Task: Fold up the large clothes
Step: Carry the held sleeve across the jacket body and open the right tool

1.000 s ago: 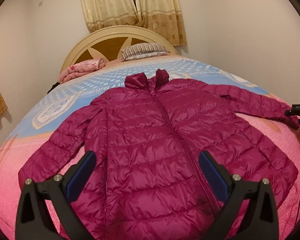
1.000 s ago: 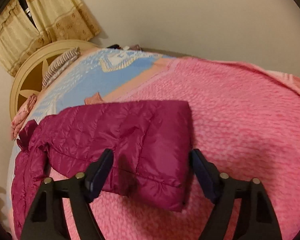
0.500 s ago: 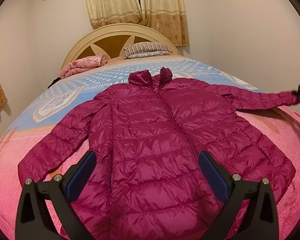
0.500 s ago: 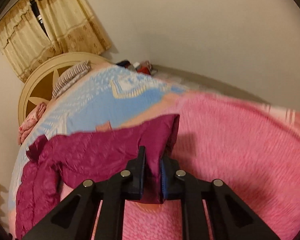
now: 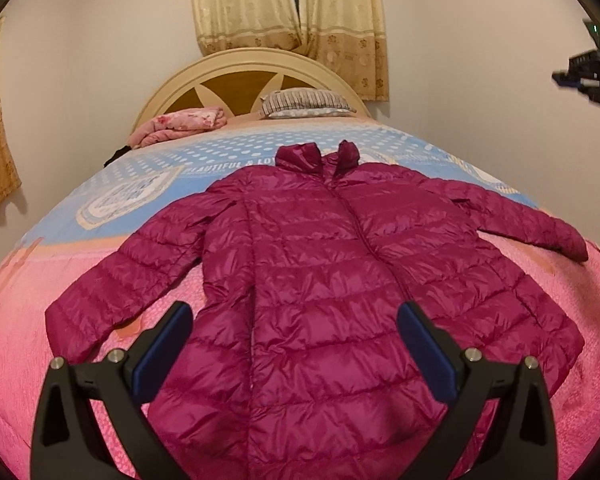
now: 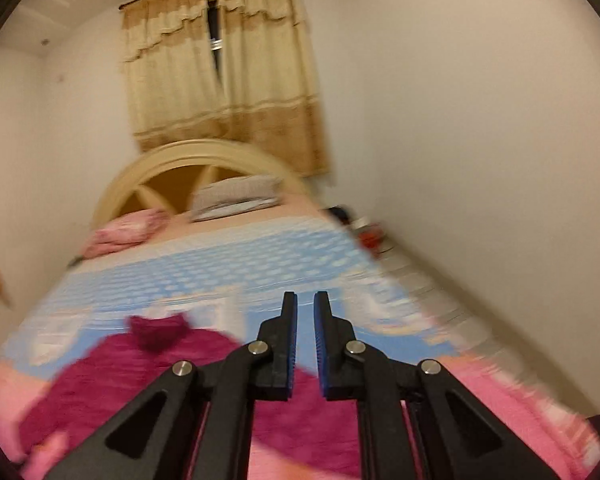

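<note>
Magenta down jacket (image 5: pixel 320 280): flat, face-up on bed (image 5: pixel 20 340), sleeves spread. Left tongs (image 5: pixel 296 356): wide, empty, above hem. Right tongs (image 6: pixel 305 344): narrow, empty, raised. Advice: pinch cuff, fold sleeve inward.

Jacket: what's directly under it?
The jacket lies flat on the bed cover: pink under the body and sleeves, blue dotted print under the collar. Whatever the cover shows beneath the jacket is hidden.

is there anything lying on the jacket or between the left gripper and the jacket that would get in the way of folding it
Nothing visible does. The left gripper hangs open right over the spread-out jacket, with bare air between. The pillow and folded pink blanket sit far off by the headboard.
</note>
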Demonstrator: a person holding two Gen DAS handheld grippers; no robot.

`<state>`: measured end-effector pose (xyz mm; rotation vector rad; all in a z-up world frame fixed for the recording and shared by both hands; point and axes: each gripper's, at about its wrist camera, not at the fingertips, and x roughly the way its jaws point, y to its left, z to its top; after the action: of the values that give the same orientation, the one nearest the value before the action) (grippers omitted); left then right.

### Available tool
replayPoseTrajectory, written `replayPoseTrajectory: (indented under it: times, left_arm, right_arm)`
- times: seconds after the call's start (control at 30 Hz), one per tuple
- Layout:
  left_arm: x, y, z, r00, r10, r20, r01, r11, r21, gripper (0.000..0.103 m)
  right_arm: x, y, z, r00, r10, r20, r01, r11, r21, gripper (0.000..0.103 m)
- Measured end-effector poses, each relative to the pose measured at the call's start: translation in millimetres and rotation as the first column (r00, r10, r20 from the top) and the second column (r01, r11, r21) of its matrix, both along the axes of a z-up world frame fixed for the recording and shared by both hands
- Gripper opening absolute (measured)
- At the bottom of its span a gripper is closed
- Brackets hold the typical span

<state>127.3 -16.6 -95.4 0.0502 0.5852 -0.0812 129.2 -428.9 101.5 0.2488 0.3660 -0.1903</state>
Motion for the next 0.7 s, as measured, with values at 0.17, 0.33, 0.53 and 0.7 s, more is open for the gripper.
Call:
replayPoseTrajectory:
  times: [0.17,0.33,0.53,0.7]
  left_arm:
    - [3,5,-10,1.0,-0.004,-0.022,0.003,1.0,-0.011,0.103]
    - [6,2,-14,0.999,-0.017,-0.04,0.016,1.0,-0.021,0.103]
    - [3,-3,-16,0.999,-0.026,-0.039,0.026,1.0,-0.001,0.103]
    - [7,-4,-22,0.997,-0.017,-0.077,0.018,1.0,0.002,0.103]
  right_arm:
    - [20,-15,-53,0.985,-0.028,-0.17,0.033,0.999,0.028,0.103]
    - [13,-40,-98,0.962,-0.101,-0.253,0.098,0.995,-0.023,0.102]
    - [5,-110,-157,0.895,-0.206,-0.397,0.244,0.969,0.046,0.102]
    - [-23,-157,-209,0.866,-0.289,-0.408,0.36,0.927,0.108,0.102]
